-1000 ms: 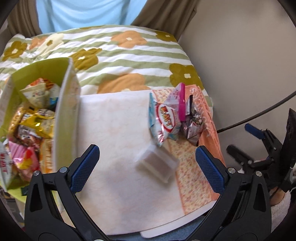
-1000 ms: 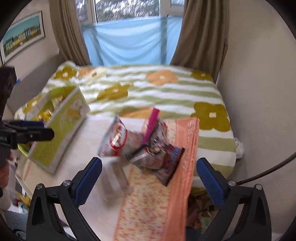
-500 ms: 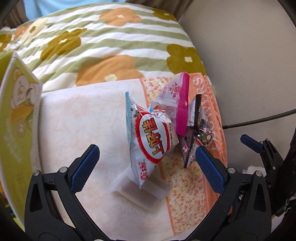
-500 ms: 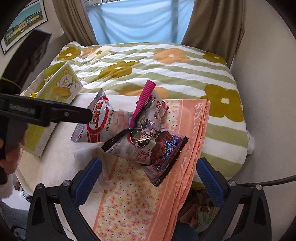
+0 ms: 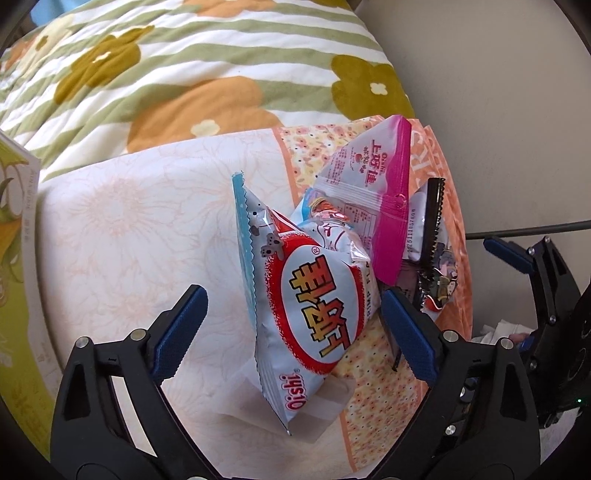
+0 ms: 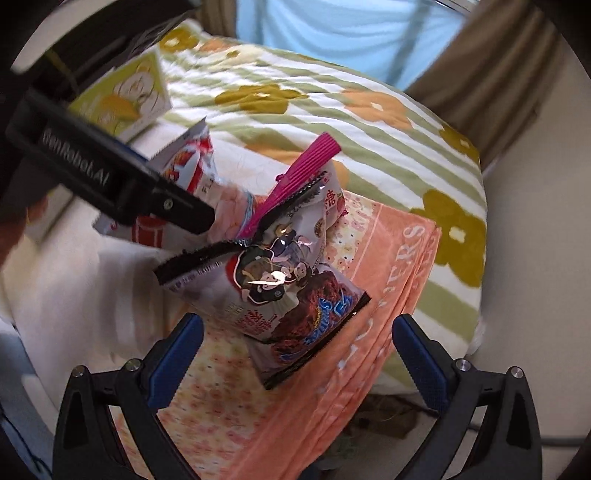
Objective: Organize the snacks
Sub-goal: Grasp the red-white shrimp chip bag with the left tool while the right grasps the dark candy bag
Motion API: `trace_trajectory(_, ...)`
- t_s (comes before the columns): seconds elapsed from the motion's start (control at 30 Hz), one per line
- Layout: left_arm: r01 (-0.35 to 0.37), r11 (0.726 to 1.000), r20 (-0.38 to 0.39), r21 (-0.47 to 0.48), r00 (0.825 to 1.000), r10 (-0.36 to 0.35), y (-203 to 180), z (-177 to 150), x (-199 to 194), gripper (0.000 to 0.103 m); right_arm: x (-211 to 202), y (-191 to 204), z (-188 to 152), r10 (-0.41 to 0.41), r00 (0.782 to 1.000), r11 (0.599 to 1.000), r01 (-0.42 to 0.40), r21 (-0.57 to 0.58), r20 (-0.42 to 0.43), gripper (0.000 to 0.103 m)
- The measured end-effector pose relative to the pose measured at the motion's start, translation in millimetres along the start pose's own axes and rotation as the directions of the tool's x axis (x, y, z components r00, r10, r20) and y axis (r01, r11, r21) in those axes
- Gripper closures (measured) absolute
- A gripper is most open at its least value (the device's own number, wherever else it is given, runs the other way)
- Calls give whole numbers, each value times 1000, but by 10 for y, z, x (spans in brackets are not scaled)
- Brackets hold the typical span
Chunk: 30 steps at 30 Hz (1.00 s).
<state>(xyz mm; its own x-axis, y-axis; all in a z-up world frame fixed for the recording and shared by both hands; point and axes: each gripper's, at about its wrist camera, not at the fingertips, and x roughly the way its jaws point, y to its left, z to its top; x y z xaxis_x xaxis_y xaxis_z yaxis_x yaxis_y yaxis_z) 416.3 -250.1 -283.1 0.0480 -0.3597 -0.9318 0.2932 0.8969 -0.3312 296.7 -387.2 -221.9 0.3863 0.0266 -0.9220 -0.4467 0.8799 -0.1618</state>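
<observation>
Behind your work surface you have a bed under a quilt [image 5: 207, 55] striped green and white with olive and orange flowers, running back to a window covered by a pale blue sheet [image 6: 332, 33], daylight coming through it. Brown curtains [image 6: 491, 74] hang at the window's right side. A plain beige wall [image 5: 498, 110] sits just right of the bed, with a dark cable [image 5: 524, 229] crossing it.
</observation>
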Motion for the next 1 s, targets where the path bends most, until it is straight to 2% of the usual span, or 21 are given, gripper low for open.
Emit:
trace_trajectory(0.13,25,1000,-11,-11,1000,-26,30,25,60,13,94,-16,29,4,1000,998,-5,-65,-5,1)
trace_trajectory(0.23,43,999,-11,-8,999,-43,24,36,79,20,180,-36,37,8,1000,995,-9,-98,-18,1)
trace_trajectory(0.3,66,998,-12,-1,998,-66,3,36,89,34,217,-35,34,9,1000,993,-11,-119,-18,1)
trace_trajectory(0.37,70,997,-12,10,997,-70,-12,39,104,39,256,-38,31,25,1000,990,-27,-140,-18,1)
trace_trajectory(0.4,66,998,-10,18,998,-66,-28,43,99,45,275,-28,33,28,999,988,-30,-150,-18,1)
trace_trajectory(0.5,54,998,-6,33,999,-54,-43,39,58,54,353,-24,46,48,999,983,-51,-179,-21,1)
trace_trajectory(0.67,34,999,12,26,999,-34,0,13,-52,56,494,1,65,78,996,974,-84,-210,-39,1)
trace_trajectory(0.93,10,1000,37,12,999,-10,111,-27,-209,56,623,-46,85,119,991,978,-127,-164,-58,2)
trace_trajectory(1.0,5,1000,39,5,999,-5,142,-41,-226,56,637,-41,94,123,991,978,-131,-161,-61,17)
